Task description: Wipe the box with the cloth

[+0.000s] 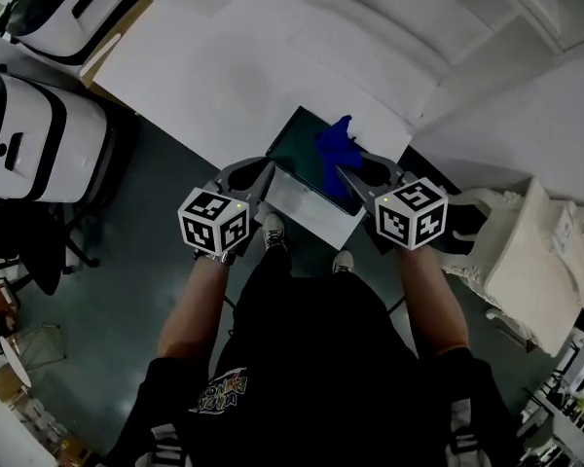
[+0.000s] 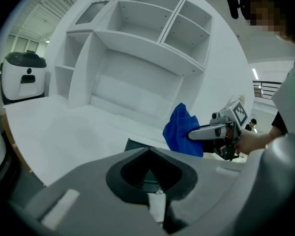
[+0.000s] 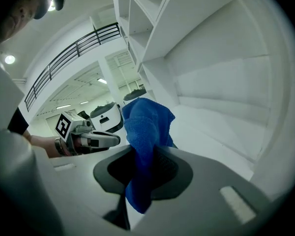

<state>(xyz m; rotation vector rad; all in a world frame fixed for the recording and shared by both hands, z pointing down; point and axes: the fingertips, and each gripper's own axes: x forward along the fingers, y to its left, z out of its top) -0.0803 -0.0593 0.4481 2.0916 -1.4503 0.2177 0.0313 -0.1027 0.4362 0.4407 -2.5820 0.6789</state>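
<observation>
The dark green box (image 1: 305, 156) sits on the near edge of the white table (image 1: 224, 56). The right tool (image 1: 343, 173) is clamped on the blue cloth (image 1: 336, 144), and the cloth hangs over the right side of the box. The left tool (image 1: 263, 175) is just beside the left side of the box, its jaws together with nothing between them

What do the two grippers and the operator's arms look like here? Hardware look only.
The left gripper and right gripper have matte grey moulded bodies tapering to two jaws. Each carries a white cube printed with black square markers. No cables show. The person wears a black short-sleeved shirt.
</observation>
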